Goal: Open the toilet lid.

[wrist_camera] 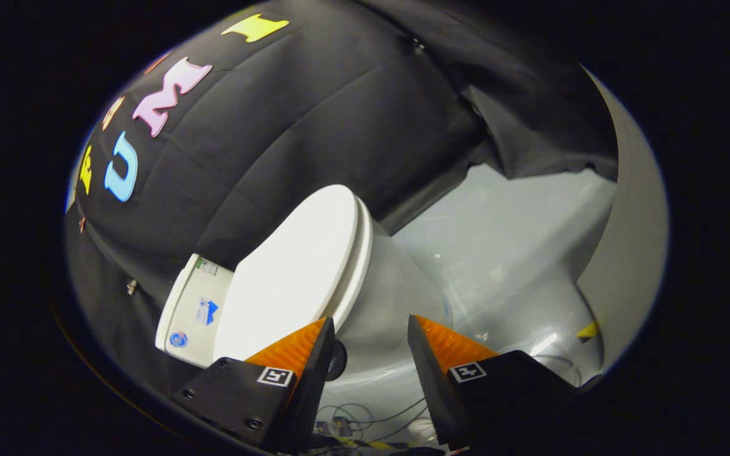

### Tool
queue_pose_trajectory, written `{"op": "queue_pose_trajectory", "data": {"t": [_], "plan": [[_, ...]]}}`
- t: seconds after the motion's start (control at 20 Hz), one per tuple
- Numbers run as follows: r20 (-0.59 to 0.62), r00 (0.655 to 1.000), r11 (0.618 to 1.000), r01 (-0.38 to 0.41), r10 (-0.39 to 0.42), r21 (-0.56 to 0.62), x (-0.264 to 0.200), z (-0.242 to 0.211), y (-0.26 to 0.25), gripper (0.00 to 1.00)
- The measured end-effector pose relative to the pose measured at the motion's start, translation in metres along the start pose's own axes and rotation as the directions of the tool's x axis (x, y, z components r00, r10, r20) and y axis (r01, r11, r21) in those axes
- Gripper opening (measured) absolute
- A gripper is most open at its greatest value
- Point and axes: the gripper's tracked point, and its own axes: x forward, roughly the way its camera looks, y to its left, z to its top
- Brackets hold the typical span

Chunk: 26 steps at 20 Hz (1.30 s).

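A white toilet stands ahead of me, seen tilted. Its lid lies flat down on the seat, whose rim shows as a thin band beneath it. The white cistern with stickers rises behind the lid. The bowl's body is just beyond my fingers. My gripper is open, with nothing between its fingers. One fingertip overlaps the near edge of the lid in the image; whether it touches is unclear. The other fingertip is off to the bowl's side.
Black cloth hangs behind and beside the toilet. A shiny pale grey floor spreads past the bowl, bounded by a pale wall panel. Loose cables lie on the floor under my fingers. A small yellow piece sits near the wall.
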Motion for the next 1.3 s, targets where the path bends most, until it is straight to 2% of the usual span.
{"op": "queue_pose_trajectory", "data": {"t": [0.1, 0.25, 0.4, 0.5, 0.55, 0.65, 1.05, 1.3], "plan": [[-0.03, 0.998, 0.996, -0.043, 0.046, 0.084, 0.001, -0.004, 0.001, 0.74], [-0.077, 0.987, 0.965, -0.119, 0.141, 0.233, -0.005, -0.018, 0.017, 0.55], [-0.09, 0.978, 0.938, -0.152, 0.189, 0.312, -0.001, -0.021, 0.023, 0.55], [-0.083, 0.982, 0.928, -0.132, 0.171, 0.347, 0.009, -0.022, 0.019, 0.28], [-0.082, 0.978, 0.923, -0.148, 0.189, 0.355, 0.019, -0.027, 0.029, 0.14], [-0.093, 0.975, 0.92, -0.156, 0.201, 0.359, 0.001, -0.022, 0.027, 0.14], [-0.089, 0.971, 0.898, -0.168, 0.222, 0.408, -0.001, -0.02, 0.027, 0.11], [-0.086, 0.971, 0.914, -0.176, 0.222, 0.365, -0.002, -0.02, 0.027, 0.12]]}}
